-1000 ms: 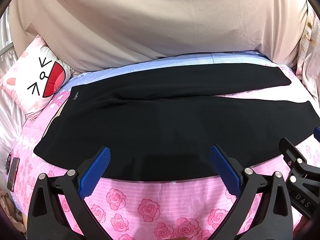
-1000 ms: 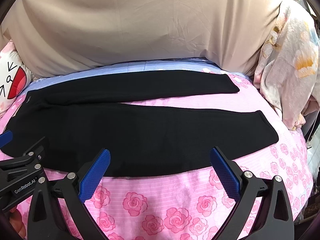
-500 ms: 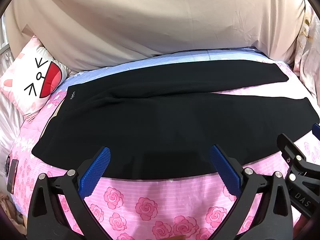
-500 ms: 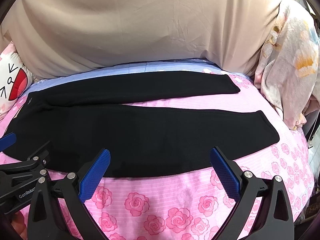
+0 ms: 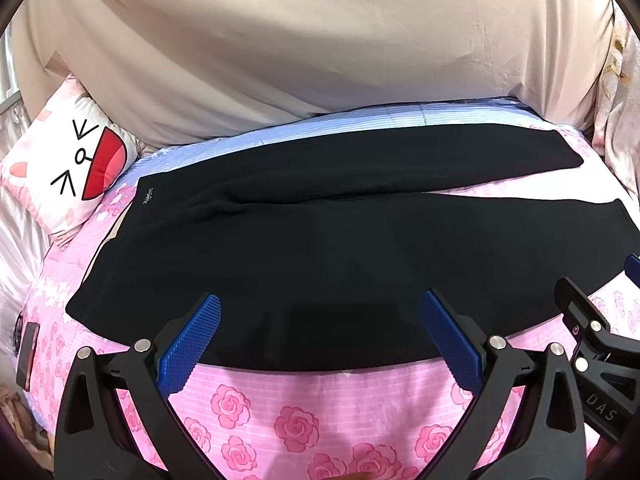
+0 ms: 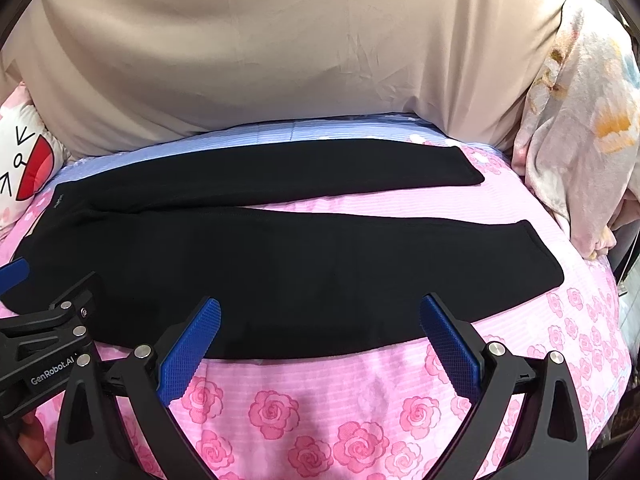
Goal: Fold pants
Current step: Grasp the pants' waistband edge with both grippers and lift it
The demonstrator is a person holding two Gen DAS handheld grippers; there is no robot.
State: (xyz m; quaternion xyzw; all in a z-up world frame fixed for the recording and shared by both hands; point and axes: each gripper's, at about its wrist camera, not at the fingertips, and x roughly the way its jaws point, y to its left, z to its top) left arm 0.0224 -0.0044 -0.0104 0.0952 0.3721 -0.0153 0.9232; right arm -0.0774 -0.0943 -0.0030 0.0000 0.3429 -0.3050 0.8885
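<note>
Straight ahead in the left wrist view, the black pants (image 5: 340,240) lie flat across a pink rose-print bedsheet (image 5: 280,412), filling the middle of the frame. Their waistband sits toward 9 o'clock and the two legs run toward 3 o'clock, parted in a narrow V. The left gripper (image 5: 320,320) has its blue fingers (image 5: 192,344) spread wide at 6 o'clock, the tips just over the near edge of the pants and pinching nothing. A cartoon-face pillow (image 5: 68,164) lies at 9 o'clock, and a beige cloth (image 5: 320,48) fills 12 o'clock. Part of the right gripper (image 5: 600,344) shows at 4 o'clock.

Next, in the right wrist view, the pants (image 6: 280,260) span the centre, leg ends toward 3 o'clock. The right gripper (image 6: 320,320) is likewise spread wide at 6 o'clock, holding nothing, tips over the near leg. The left gripper (image 6: 44,340) shows at 8 o'clock, and a floral blanket (image 6: 580,152) is heaped at 2 o'clock.
</note>
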